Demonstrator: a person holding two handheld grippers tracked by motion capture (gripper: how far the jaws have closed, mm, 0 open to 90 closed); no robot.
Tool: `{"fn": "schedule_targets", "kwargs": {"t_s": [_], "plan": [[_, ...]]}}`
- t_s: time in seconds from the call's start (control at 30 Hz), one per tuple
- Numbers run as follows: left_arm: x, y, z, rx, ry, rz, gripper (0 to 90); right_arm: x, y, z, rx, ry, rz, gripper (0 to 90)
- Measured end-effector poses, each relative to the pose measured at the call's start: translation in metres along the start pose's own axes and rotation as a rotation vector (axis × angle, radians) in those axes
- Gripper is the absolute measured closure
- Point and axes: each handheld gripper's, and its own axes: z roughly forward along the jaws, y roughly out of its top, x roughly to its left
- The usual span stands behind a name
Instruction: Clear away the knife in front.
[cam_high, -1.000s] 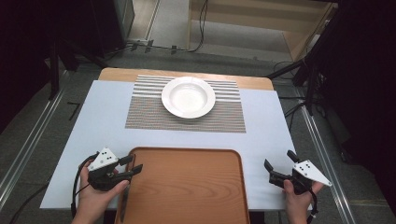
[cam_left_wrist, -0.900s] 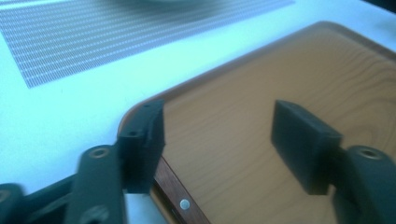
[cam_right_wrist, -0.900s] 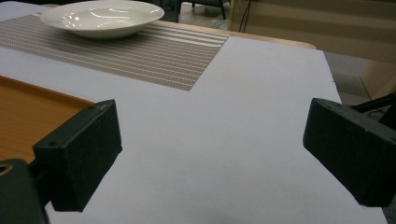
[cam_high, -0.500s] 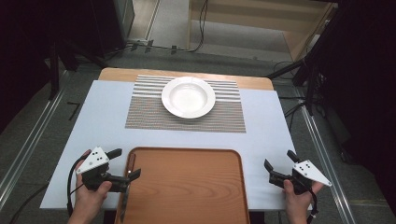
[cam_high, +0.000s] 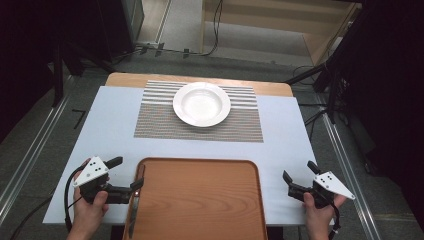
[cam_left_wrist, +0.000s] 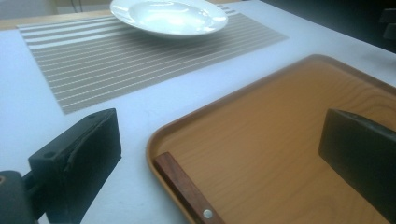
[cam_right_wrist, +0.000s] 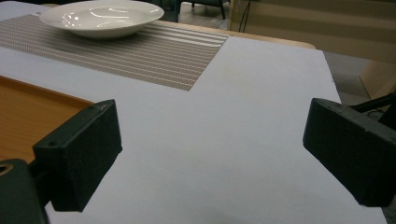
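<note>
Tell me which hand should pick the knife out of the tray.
Left. The left gripper is open with its fingers straddling the knife at the tray edge; the right gripper sits beyond the far side.
</note>
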Motion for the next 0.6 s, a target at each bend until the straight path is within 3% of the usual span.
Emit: {"fn": "schedule_targets", "kwargs": {"t_s": [0.6], "plan": [[0.024,-0.004,-0.016,-0.030,0.083,-0.014,0.0,0.000,0.000,0.000,-0.001,0.001,-0.001,3.0]]}}
